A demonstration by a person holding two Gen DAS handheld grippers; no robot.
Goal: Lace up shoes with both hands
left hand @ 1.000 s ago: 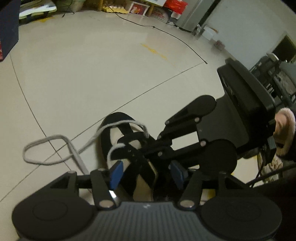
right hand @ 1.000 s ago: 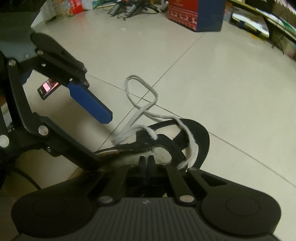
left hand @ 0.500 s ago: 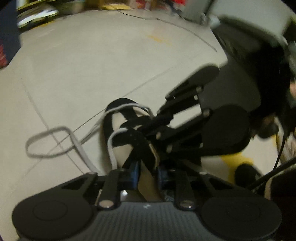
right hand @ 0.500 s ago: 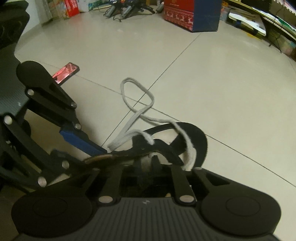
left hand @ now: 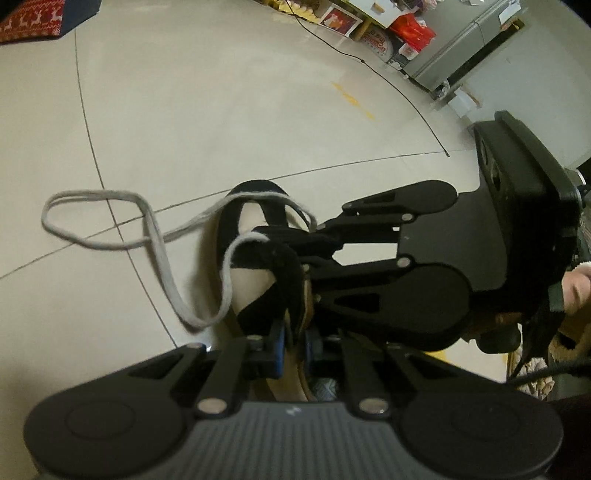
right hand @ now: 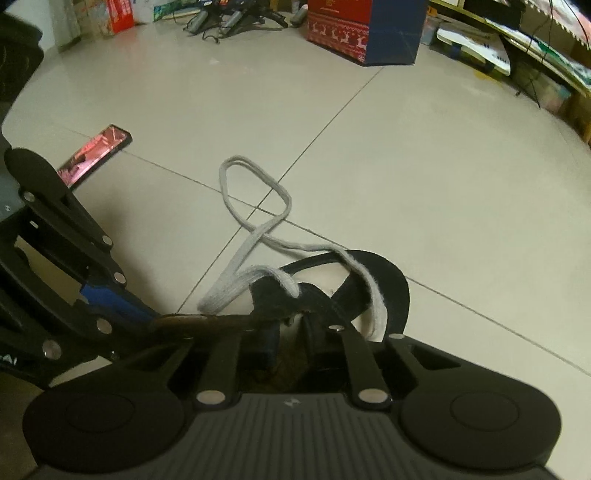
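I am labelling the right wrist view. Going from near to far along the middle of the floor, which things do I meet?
black shoe → loose loop of grey lace → red and blue box with reindeer pattern

Shoe (left hand: 255,266), lace (left hand: 110,221) on tiled floor (left hand: 221,110)

The left gripper (left hand: 294,345) points down at a black and cream shoe (left hand: 258,266) standing on the tiled floor (left hand: 221,110). Its blue-padded fingers (left hand: 279,349) are closing on the tan edge of the shoe's opening, which sits between them. The right gripper (left hand: 295,254) reaches in from the right, its black linkage lying over the shoe's upper. A grey lace (left hand: 155,240) runs across the toe, curls into a loop on the floor to the left, and hangs in a second loop beside the shoe. A hand (left hand: 576,286) shows at the right edge.
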